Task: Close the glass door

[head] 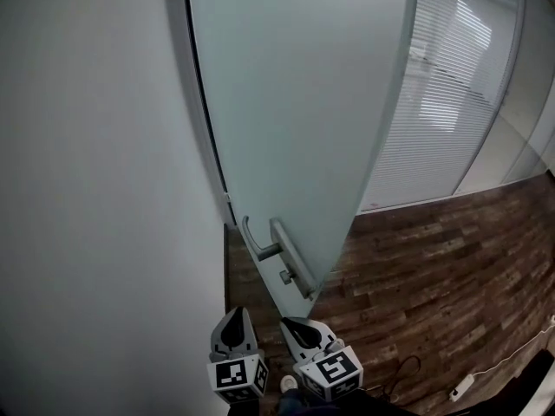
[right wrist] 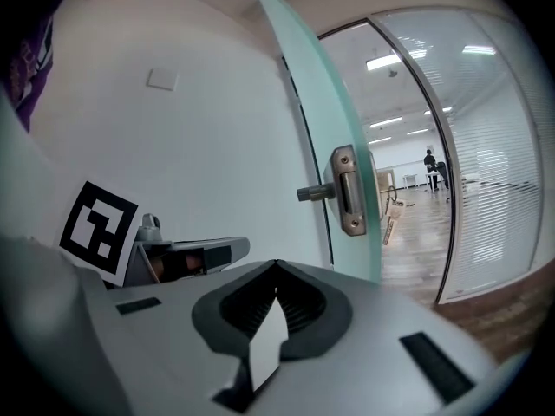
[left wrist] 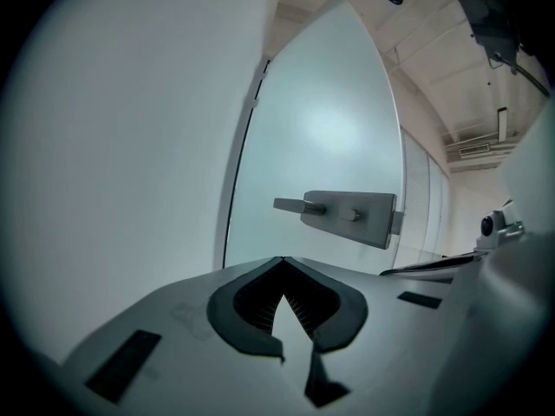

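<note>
While the glass door [head: 295,128] stands ajar mid-frame,
Left gripper [head: 234,317]: jaws closed, empty, bottom centre.
Right gripper [head: 290,326]: jaws closed, empty, alongside.
Handle [head: 260,251]: above both, apart.

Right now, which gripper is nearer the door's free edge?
Right. The right gripper is lined up with the door edge, seeing it end-on; the left gripper stands further toward the wall, facing the door's face and handle.
</note>
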Demonstrator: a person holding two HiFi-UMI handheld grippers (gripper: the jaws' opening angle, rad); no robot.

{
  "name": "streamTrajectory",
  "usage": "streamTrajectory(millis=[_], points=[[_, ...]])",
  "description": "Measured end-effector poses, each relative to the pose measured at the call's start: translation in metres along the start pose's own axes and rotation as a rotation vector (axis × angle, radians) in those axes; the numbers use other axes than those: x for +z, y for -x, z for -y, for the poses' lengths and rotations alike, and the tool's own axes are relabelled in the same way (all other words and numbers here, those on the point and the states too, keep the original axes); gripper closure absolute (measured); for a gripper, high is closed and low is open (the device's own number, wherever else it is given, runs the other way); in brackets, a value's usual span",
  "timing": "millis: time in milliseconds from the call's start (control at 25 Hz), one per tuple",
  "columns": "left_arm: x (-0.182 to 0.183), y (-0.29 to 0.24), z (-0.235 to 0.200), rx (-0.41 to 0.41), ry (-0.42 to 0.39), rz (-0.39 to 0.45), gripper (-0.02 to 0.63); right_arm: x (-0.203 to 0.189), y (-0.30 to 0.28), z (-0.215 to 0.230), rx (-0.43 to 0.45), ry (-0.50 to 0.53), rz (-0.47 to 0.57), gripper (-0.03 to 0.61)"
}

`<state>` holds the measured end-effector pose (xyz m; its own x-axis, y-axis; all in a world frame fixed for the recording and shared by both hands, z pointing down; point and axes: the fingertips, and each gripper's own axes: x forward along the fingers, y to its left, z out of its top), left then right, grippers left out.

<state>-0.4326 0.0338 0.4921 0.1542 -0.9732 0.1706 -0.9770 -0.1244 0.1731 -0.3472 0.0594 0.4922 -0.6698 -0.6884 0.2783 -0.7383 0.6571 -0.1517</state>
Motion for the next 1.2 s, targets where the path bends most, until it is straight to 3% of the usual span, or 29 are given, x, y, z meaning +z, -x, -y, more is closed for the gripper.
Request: streamTrajectory(millis=[560, 760, 880, 1000, 1200], points=[[0.028, -0.024, 0.018, -0.018, -0.05, 0.059, 0.613, 0.011, 0.032, 0.024, 0.006, 0.037, 0.033, 0.588], [0.053, -0.034, 0.032, -0.141, -0.271, 0.175, 0.612, 0.012, 0.041, 0.033, -0.016, 0.029, 0.037, 0.588], [0.062, -0.043, 0.031, -0.179, -0.319, 0.185, 0.611, 0.01, 0.042, 0.035, -0.022, 0.027, 0.035, 0.588], [0.069, -0.055, 0.027, -0.194, -0.412, 0.162, 0.543, 0.007, 0.042, 0.034, -0.014, 0.033, 0.031, 0.588], [0.069, -0.075, 0.029, -0.264, -0.779, 0.08, 0.472, 0.007, 0.046, 0.036, -0.021, 0.028, 0.034, 0.588]])
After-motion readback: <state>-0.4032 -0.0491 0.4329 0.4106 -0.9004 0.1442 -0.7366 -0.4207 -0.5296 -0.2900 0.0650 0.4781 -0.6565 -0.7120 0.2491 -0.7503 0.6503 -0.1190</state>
